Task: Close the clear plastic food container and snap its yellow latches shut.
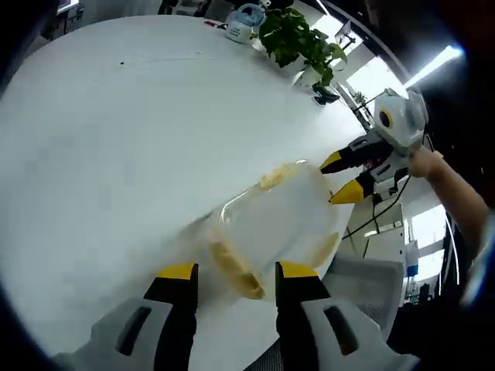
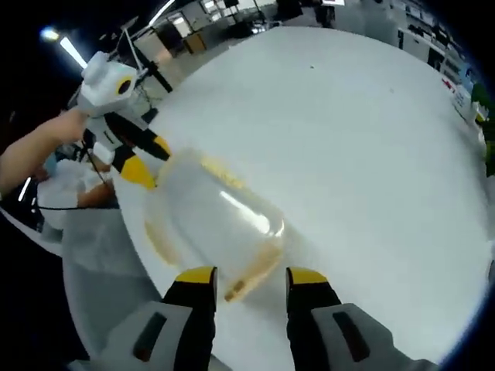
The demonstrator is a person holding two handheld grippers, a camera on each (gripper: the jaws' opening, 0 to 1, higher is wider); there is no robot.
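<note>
Round white table [image 1: 116,139], leafy green potted plant [image 1: 298,39] at its far edge toward one o'clock, pale blue kettle-like item [image 1: 244,22] beside it at twelve o'clock, grey chair [image 1: 363,286] at four o'clock

Left gripper view: close, looks down over its own fingers [image 1: 176,272] across the white worktop [image 1: 116,139] toward a potted plant [image 1: 298,39] at the far edge. Right gripper view: same low range, aimed from the opposite side. Both share the clear container [image 1: 274,216] near the worktop edge, and each catches the other gripper beyond it.
</note>
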